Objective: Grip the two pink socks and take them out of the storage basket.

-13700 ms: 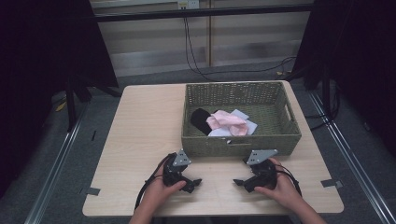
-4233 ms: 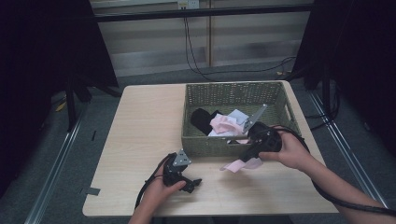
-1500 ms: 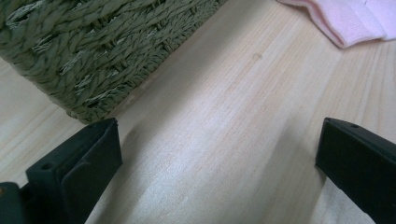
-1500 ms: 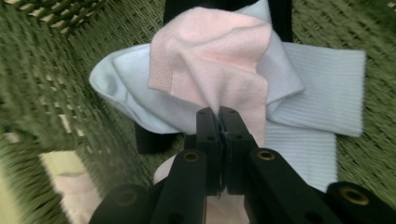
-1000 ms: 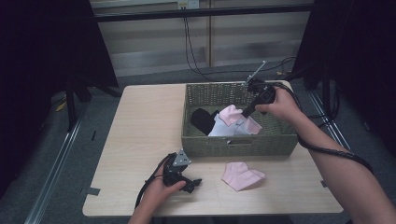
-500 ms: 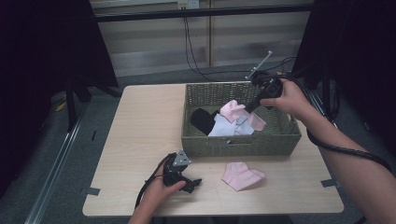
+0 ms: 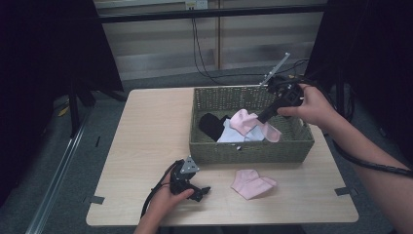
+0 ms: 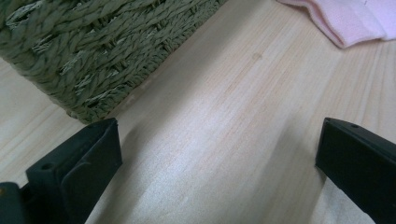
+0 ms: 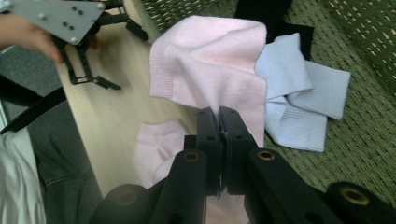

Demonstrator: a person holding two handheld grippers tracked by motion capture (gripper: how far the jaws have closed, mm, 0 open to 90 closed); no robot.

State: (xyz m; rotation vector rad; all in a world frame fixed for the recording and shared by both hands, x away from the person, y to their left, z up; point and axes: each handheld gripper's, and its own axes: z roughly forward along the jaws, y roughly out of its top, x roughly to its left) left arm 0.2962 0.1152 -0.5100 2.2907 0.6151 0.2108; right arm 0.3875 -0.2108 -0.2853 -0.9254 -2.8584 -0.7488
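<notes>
Right gripper (image 7: 261, 118) clamps pink sock (image 7: 246, 122) over basket (image 7: 253, 148); left gripper (image 7: 199, 191) wide, beside folded sock (image 7: 251, 183)

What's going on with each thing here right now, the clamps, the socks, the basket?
Right gripper: shut on the pink sock, above the basket.
Pink sock: pinched, lifted, hanging.
Left gripper: open, resting on the table.
Second pink sock: flat on the table.
Basket: holds a black and a light blue sock.

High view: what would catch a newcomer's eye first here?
The right gripper, raised over the green woven basket, is shut on a pink sock that hangs above the pale blue and black socks inside. Another pink sock lies on the table in front of the basket, near the idle, open left gripper.
</notes>
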